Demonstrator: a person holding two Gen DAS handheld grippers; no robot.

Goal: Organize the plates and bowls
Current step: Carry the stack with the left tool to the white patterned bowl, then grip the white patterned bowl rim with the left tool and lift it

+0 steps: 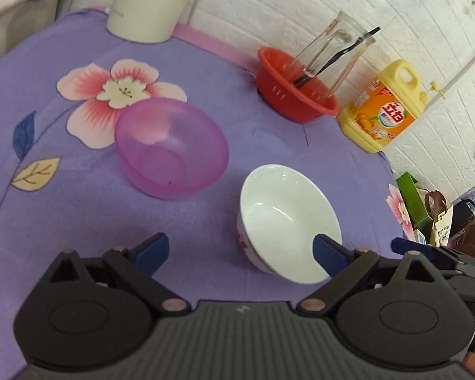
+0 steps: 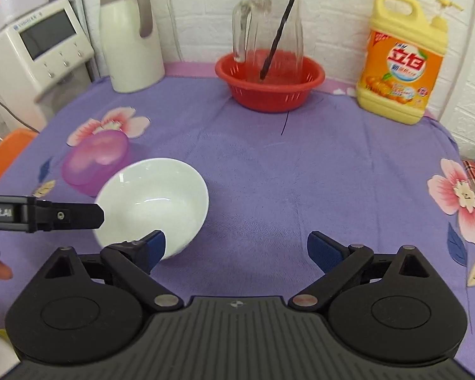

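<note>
Purple flowery cloth covers the bench (image 2: 300, 174). White bowl (image 2: 155, 199) sits tilted just beside the pink bowl (image 2: 95, 161), probably so it can nest in. Left gripper (image 1: 240, 250) and right gripper (image 2: 236, 247) both have jaws spread, holding nothing.

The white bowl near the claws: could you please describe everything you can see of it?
The white bowl looks like glossy ceramic, plain white inside and empty, with a pink floral print on its outer wall. It sits on the purple flowered cloth, seemingly tipped, apart from the pink bowl. The open left claw has one blue fingertip over its rim; contact is unclear.
</note>
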